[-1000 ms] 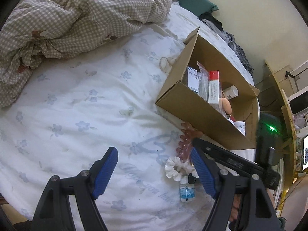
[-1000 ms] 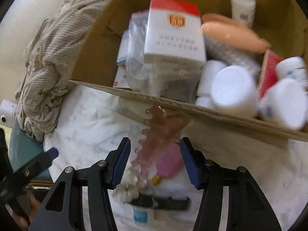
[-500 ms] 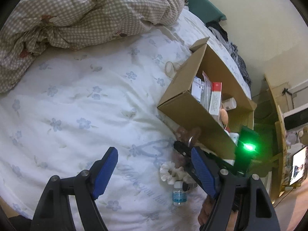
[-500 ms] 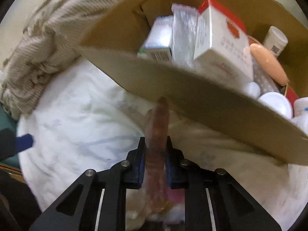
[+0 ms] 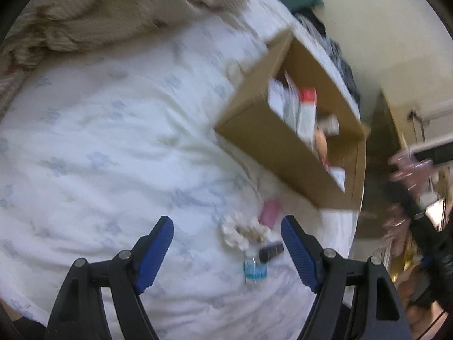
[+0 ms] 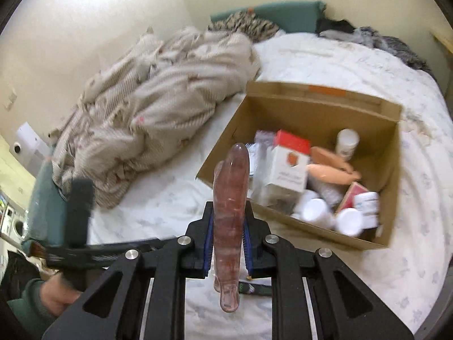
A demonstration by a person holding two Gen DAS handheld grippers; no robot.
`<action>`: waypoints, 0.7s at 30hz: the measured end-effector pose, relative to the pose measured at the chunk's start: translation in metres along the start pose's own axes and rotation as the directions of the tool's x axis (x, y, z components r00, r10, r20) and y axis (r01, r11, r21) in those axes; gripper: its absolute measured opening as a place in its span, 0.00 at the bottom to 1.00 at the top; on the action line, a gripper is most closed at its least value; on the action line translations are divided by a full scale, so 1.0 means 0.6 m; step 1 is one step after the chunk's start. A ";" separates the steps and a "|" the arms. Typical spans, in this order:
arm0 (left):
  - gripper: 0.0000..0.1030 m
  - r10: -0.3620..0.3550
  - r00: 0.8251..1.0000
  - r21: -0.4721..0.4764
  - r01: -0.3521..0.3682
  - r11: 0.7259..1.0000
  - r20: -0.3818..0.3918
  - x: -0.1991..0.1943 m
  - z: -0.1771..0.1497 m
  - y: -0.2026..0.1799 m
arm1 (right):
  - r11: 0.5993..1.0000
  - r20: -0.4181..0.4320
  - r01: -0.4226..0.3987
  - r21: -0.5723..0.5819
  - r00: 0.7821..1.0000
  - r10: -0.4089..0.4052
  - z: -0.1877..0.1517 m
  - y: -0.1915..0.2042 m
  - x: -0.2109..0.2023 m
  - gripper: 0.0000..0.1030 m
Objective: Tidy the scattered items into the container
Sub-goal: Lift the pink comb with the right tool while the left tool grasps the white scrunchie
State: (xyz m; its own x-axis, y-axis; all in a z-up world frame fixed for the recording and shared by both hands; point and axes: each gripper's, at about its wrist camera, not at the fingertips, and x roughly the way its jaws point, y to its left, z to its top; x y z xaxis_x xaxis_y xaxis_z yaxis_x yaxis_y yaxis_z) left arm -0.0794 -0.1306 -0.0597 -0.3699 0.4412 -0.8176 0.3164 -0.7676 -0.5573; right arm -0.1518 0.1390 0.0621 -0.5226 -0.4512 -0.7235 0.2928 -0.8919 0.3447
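My right gripper [image 6: 228, 226] is shut on a translucent pink hair claw clip [image 6: 230, 198], held up in the air in front of the open cardboard box [image 6: 320, 96]. The box holds white jars, a red-topped carton and other small items. My left gripper [image 5: 226, 223] stands open just above the bed sheet. Between its fingers lie a white scrunchie [image 5: 240, 233], a small blue-labelled bottle [image 5: 254, 269], a black tube [image 5: 270, 250] and a pink item [image 5: 270, 212]. The left wrist view is blurred; the clip [image 5: 407, 164] shows there at the far right.
A crumpled checked quilt [image 6: 158, 113] is heaped on the far left of the bed. A green pillow [image 6: 288, 17] and dark clothes [image 6: 368, 39] lie at the head. Wooden furniture [image 5: 390, 119] stands beyond the bed's right edge. A hand [image 6: 56, 297] holds the left gripper.
My right gripper shut on the pink hair clip and lifted it off the sheet, rising above the box. The left gripper shifted toward the scrunchie and bottle, staying open.
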 end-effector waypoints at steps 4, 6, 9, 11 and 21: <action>0.77 -0.071 0.994 -0.012 0.071 0.997 -0.089 0.038 -0.008 0.001 | 0.998 0.028 -0.008 0.067 1.000 0.006 -0.017 -0.039 -0.028 0.18; 0.76 -0.070 0.993 -0.017 0.069 0.997 -0.097 0.050 -0.005 0.004 | 0.992 0.028 -0.029 0.123 0.999 0.026 -0.016 -0.054 -0.027 0.18; 0.76 -0.103 0.990 -0.058 0.097 0.994 -0.100 0.073 0.008 0.007 | 0.993 0.050 -0.038 0.108 0.998 0.032 -0.008 -0.046 -0.036 0.18; 0.76 -0.136 0.984 -0.075 0.128 0.989 -0.115 0.093 0.011 0.000 | 0.993 0.063 -0.053 0.107 0.997 0.047 -0.004 -0.046 -0.040 0.18; 0.14 0.029 0.992 0.060 -0.022 0.998 -0.123 0.133 -0.001 -0.034 | 0.987 0.039 -0.058 0.148 0.998 0.053 -0.006 -0.064 -0.016 0.18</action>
State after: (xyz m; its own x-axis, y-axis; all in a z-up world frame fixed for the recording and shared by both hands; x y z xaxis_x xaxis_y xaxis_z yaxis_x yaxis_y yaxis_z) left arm -0.1148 -0.0795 -0.1134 -0.2504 0.4721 -0.8452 0.2715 -0.8038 -0.5294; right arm -0.1551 0.1778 0.0535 -0.5372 -0.4988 -0.6802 0.2007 -0.8589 0.4713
